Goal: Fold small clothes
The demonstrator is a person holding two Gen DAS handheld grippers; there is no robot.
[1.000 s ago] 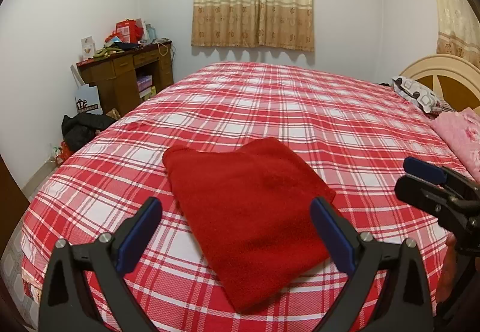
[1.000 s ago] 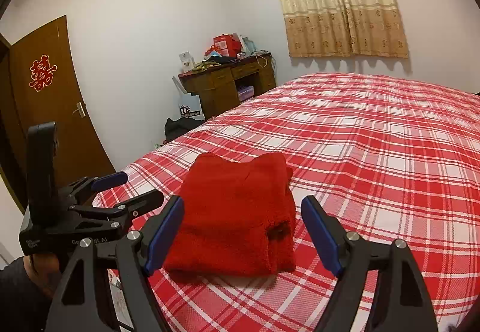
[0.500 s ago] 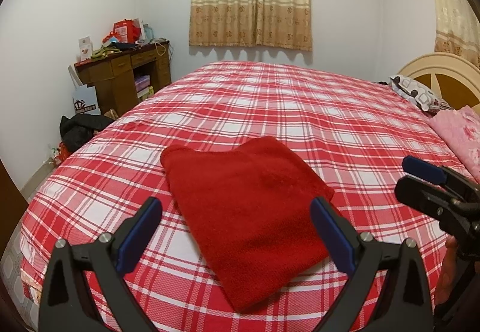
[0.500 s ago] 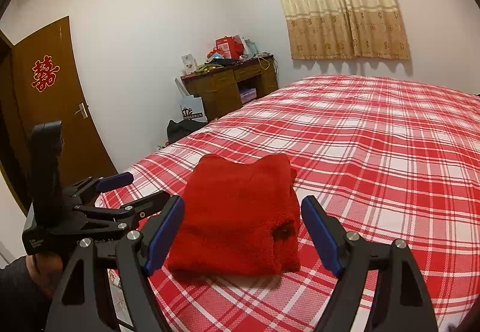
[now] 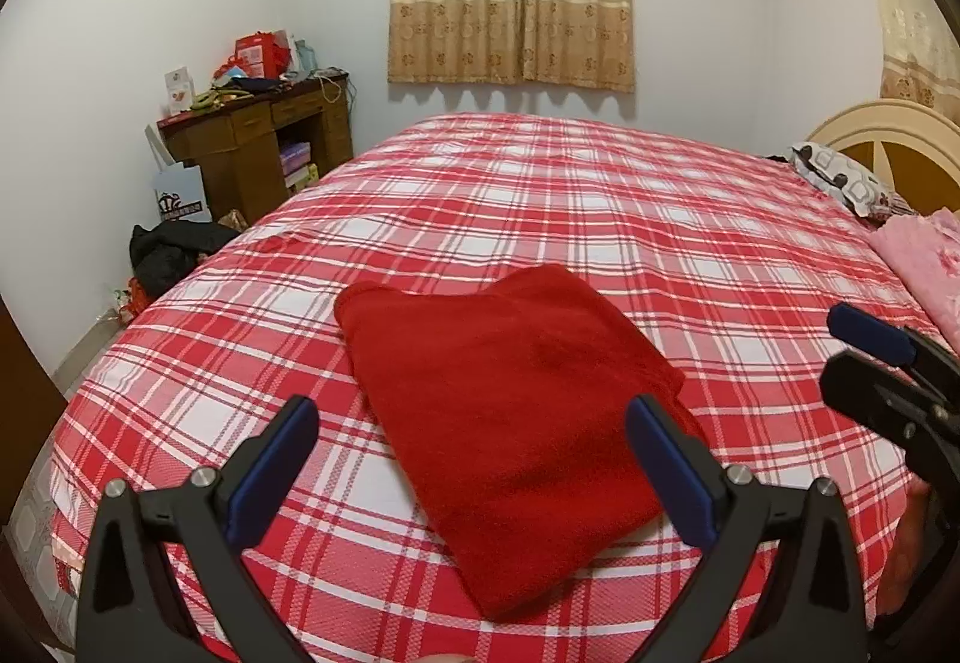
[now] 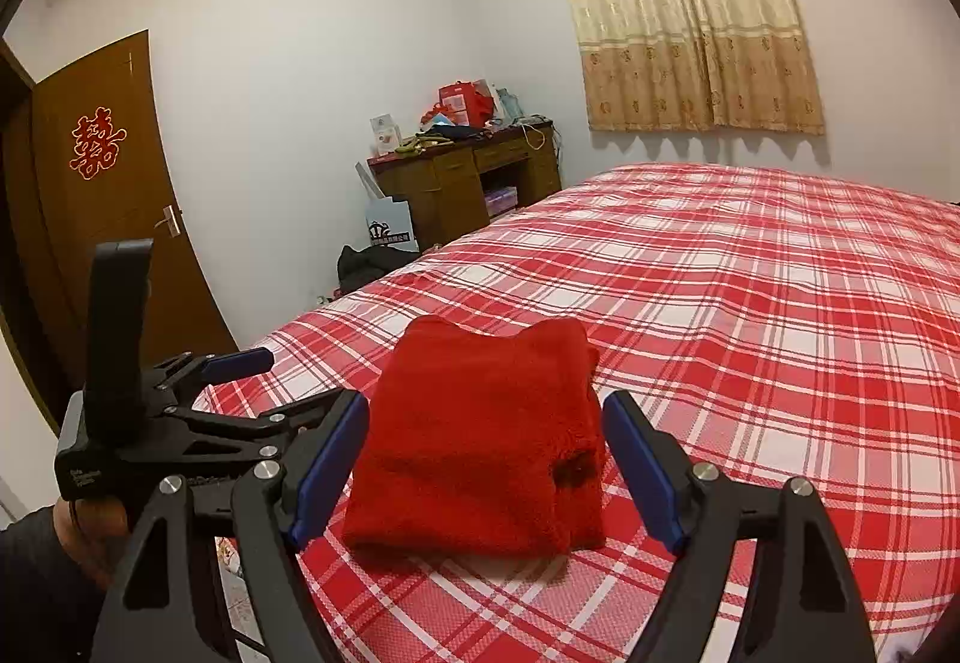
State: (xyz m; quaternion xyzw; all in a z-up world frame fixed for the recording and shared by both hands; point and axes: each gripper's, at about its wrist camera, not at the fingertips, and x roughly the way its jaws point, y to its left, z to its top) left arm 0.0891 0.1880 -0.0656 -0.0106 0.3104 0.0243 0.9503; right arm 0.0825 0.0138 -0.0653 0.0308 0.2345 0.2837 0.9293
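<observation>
A folded red fleece garment lies flat on the red plaid bed, near the bed's front corner. My left gripper hovers over its near edge, open, blue pads apart, nothing between them. In the right wrist view the same red garment sits as a thick folded stack just ahead of my right gripper, which is open and holds nothing. The right gripper also shows at the right edge of the left wrist view, and the left gripper shows at lower left of the right wrist view, held in a hand.
A wooden desk with clutter stands by the far left wall, dark bags on the floor beside it. A pillow, pink bedding and the headboard are at right. A brown door is at left.
</observation>
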